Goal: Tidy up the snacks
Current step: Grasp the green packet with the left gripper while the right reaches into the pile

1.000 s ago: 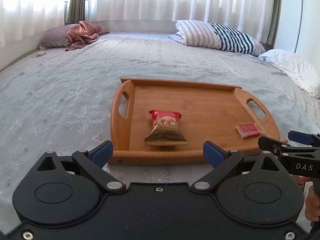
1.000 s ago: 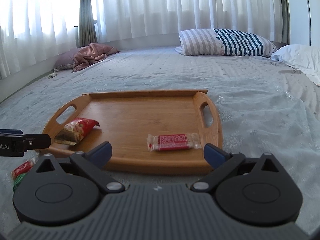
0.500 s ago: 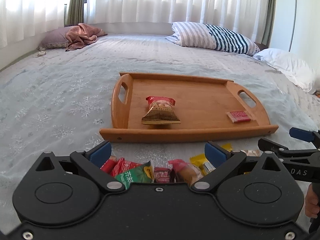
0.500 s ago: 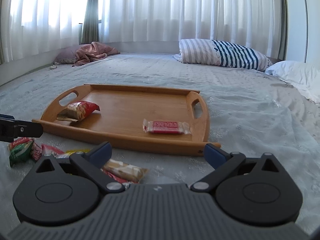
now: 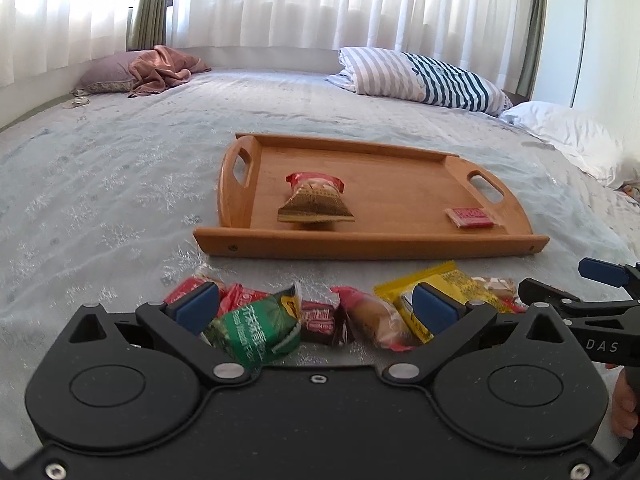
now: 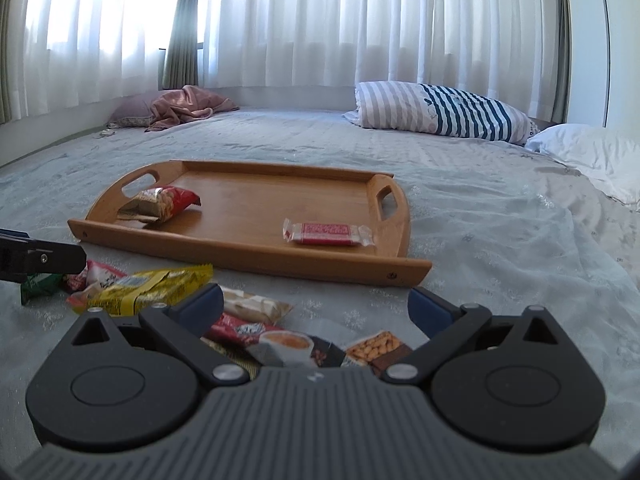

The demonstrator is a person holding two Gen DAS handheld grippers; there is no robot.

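Snack sorting had barely begun: two packets in, a pile left.

The wooden tray (image 5: 236,236) held a red peanut packet (image 5: 316,200) and a red wafer bar (image 6: 326,234); the other snack packets (image 5: 320,316) lay on the bedspread (image 5: 100,184) before it, under the empty, spread left gripper (image 5: 316,304) and right gripper (image 6: 316,308).

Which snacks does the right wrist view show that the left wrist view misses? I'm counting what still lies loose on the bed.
Only the right wrist view shows the coffee-cup sachet and the almond packet by the open right gripper.

Only the left wrist view shows the small dark red packet and the pink-wrapped bun, between the open left gripper's just-widened jaws, ungripped.

Both show the wooden tray with two snacks on it, the yellow packet and the green packet.
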